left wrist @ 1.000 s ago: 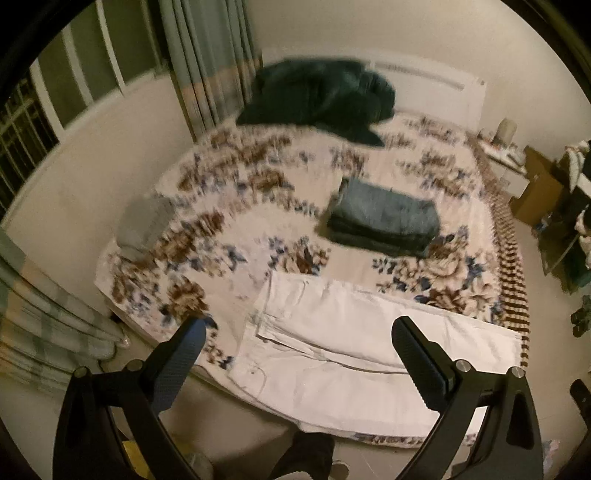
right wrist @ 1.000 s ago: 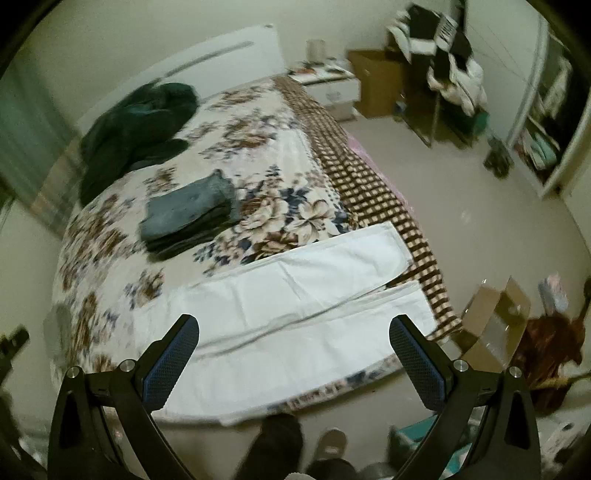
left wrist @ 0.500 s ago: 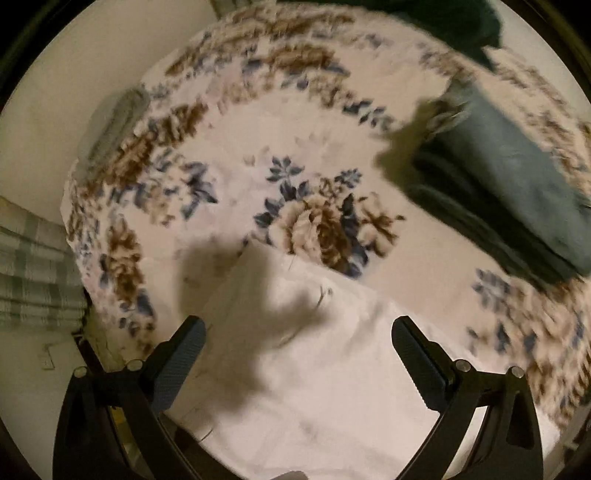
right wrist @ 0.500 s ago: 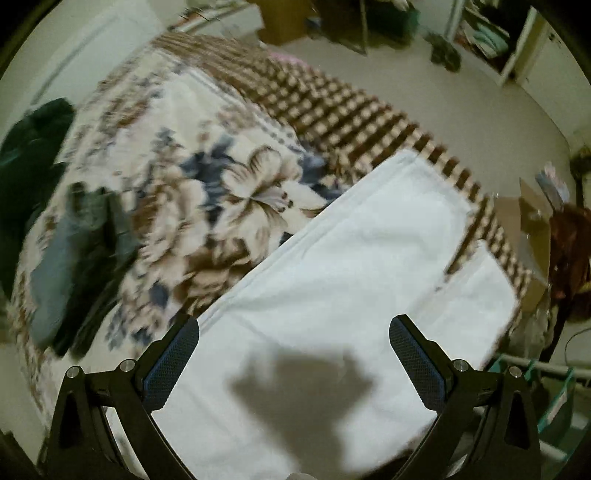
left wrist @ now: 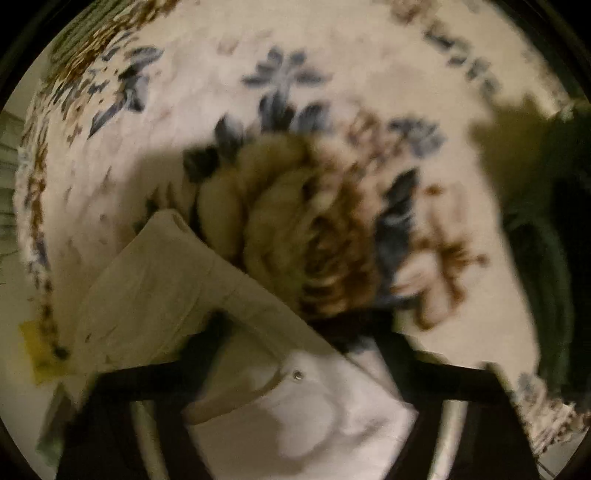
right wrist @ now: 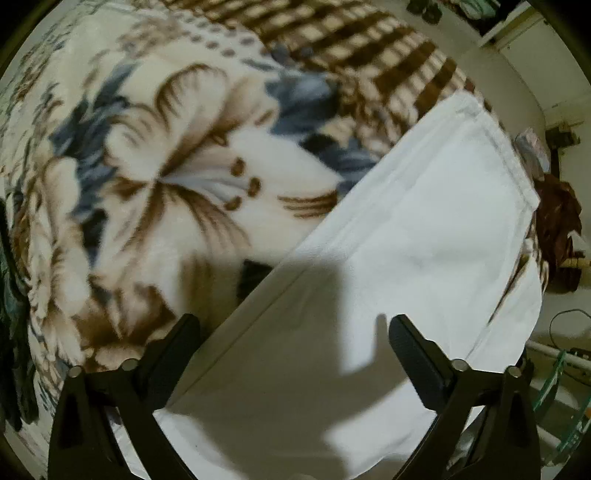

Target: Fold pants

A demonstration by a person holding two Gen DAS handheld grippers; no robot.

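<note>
The left gripper [left wrist: 299,332] hangs low over the waistband end of the white pants [left wrist: 192,291], its picture smeared by motion. Its two fingers look parted, with cloth showing between them and nothing pinched, though the blur hides the tips. To the left of the left finger, the waist corner of the pants points up and away, lying flat on the floral blanket [left wrist: 332,92]; beyond that corner the blanket drops off at the bed's side, where a yellow scrap [left wrist: 40,350] shows below. Between the fingers sits a pocket seam with a small metal rivet [left wrist: 297,375]. Ahead of the fingers the blanket is bare, printed with a big brown flower. Far to the right of the right finger lies a dark green garment [left wrist: 554,240], well apart from the pants.

The right gripper [right wrist: 291,336] stands wide open above the leg end of the pants [right wrist: 424,221], holding nothing. Its left finger [right wrist: 173,347] hovers over blanket [right wrist: 177,166] just beside the long upper edge of the leg, which runs diagonally up and to the right. Its right finger [right wrist: 413,350] is over white cloth. The stitched hem [right wrist: 506,147] lies ahead and right, near the checked border [right wrist: 351,33] at the bed's edge. Right of it, floor [right wrist: 524,74] and brown clutter [right wrist: 557,210].
</note>
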